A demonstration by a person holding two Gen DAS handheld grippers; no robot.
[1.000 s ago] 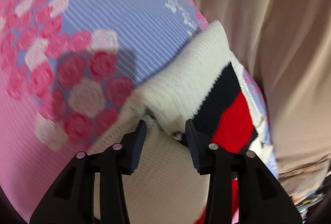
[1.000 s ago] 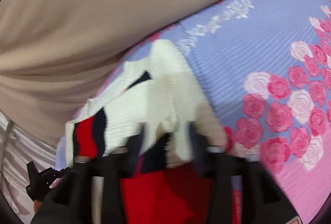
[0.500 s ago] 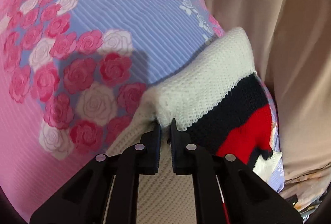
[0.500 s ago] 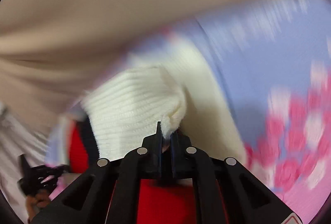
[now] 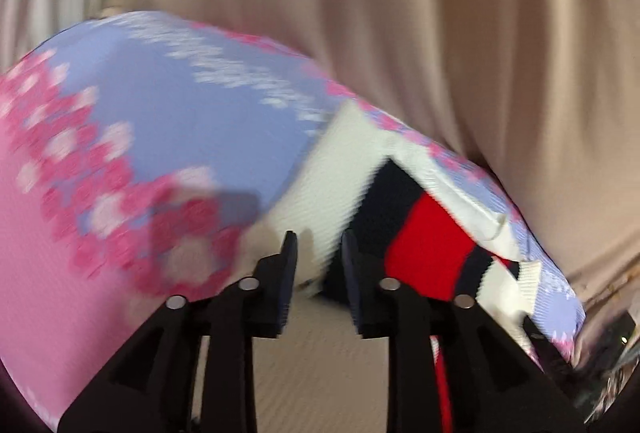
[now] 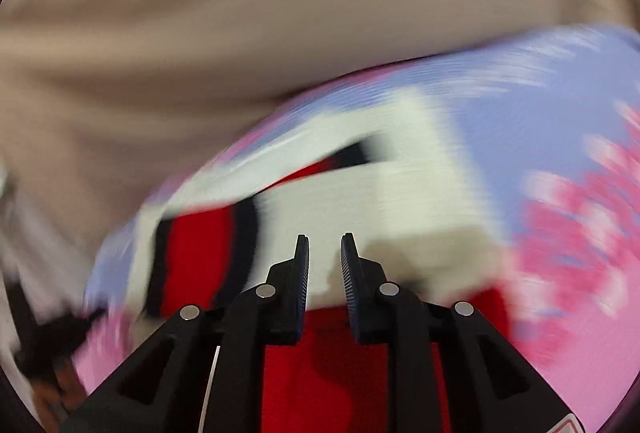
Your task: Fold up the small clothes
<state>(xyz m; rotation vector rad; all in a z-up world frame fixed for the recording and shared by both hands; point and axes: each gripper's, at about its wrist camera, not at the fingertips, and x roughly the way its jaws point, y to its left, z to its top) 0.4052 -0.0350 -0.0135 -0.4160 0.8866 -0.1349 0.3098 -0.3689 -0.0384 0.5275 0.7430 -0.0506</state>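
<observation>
A small knitted sweater (image 5: 332,169), white with navy and red bands, lies folded on a lilac and pink rose-patterned bedspread (image 5: 180,113). My left gripper (image 5: 319,245) hovers just above the sweater's near white edge. Its jaws are opening and no knit is pinched between them. The right wrist view shows the same sweater (image 6: 400,201) from the other side, with its red part (image 6: 320,373) under the fingers. My right gripper (image 6: 325,245) also hangs over the white knit, jaws opening, nothing between them. Both views are blurred by motion.
Beige draped cloth (image 5: 440,13) rises behind the bed's far edge and fills the top of the right wrist view (image 6: 240,13). Dark clutter (image 5: 600,373) sits past the bed's right corner. Open bedspread (image 6: 560,105) stretches beyond the sweater.
Half a second ago both grippers were shut on the sweater's white edge. Now both have let go, their jaws stand apart, and they have drawn back and up from the folded knit.
</observation>
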